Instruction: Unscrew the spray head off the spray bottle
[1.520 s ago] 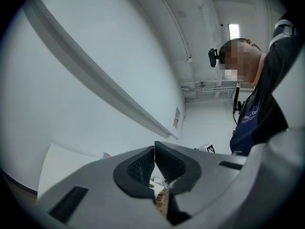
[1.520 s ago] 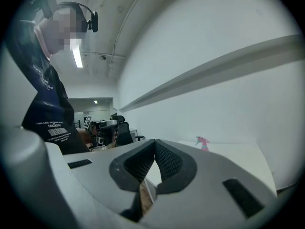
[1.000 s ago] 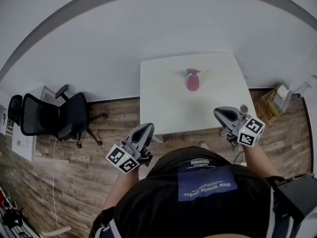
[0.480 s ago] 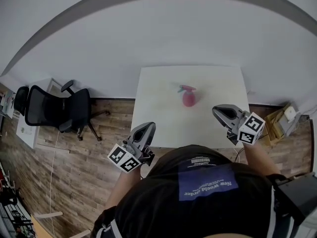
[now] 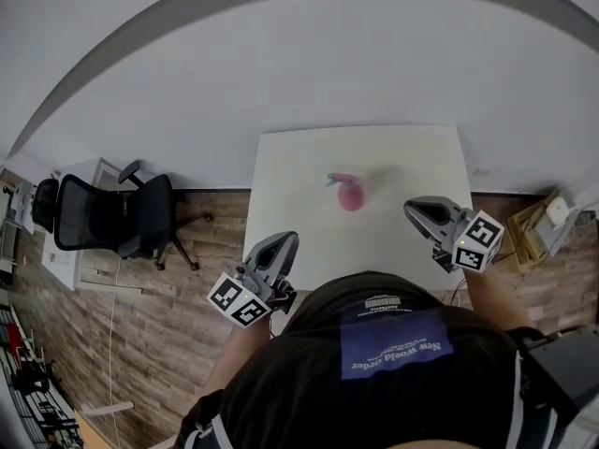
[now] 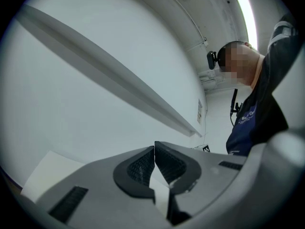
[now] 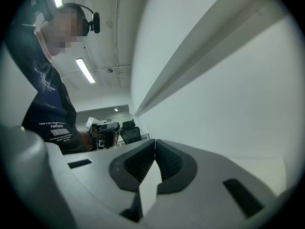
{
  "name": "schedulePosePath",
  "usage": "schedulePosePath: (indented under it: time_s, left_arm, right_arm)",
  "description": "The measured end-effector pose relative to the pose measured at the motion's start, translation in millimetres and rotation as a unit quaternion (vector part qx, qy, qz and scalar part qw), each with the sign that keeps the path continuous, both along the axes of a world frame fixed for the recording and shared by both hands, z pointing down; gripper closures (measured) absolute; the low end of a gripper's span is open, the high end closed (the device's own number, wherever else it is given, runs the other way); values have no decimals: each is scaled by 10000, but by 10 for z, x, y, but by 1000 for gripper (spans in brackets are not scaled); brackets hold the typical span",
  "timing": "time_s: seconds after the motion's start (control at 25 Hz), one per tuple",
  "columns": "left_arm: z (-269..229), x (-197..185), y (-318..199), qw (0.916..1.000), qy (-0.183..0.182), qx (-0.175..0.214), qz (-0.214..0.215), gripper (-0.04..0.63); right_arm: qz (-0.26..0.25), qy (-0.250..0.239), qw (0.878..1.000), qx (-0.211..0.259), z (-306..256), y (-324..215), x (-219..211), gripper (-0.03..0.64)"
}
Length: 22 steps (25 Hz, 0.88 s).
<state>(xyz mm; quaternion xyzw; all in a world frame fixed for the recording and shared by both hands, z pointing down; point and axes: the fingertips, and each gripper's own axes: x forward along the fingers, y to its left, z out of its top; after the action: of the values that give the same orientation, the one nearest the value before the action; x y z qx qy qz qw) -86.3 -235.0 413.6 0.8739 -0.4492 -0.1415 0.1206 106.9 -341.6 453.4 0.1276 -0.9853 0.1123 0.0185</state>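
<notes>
Head view: plain pale wall (image 5: 281,64) above wood-plank floor (image 5: 187,297); white table (image 5: 412,157) set against the wall; black office chair (image 5: 112,218) well off to the table's left. On the far half of the table, pink spray bottle (image 5: 352,197), seemingly upright though small at this range; spray head (image 5: 339,179) on top of it, nozzle toward frame left. Near the table's front corners, left gripper (image 5: 286,239) and right gripper (image 5: 417,206), one to each side of the person's dark shirt (image 5: 393,363); both well apart from the bottle and touching nothing.

Left gripper view: ribbed black pads (image 6: 142,166) pressed tip to tip; jaws fully closed, with nothing between; beyond them, blank wall crossed by a long raised strip (image 6: 119,85); at right, the person in the dark top, under a ceiling light (image 6: 248,13).

Right gripper view: same picture mirrored; pads (image 7: 140,163) met at the tips, jaws closed and empty; wall and strip to the right; person at left, with the office chair far behind.
</notes>
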Motion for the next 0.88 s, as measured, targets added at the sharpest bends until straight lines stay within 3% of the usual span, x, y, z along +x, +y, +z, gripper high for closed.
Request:
schedulePosePath:
  time_s: [0.52, 0.88]
  left_arm:
    - [-14, -696, -589, 9958, 94, 129, 898, 604]
    - [-2, -835, -686, 9953, 134, 194, 939, 604]
  right_arm:
    - [889, 120, 9959, 103, -58, -269, -546, 621]
    - [743, 294, 9967, 160, -11, -313, -732, 621]
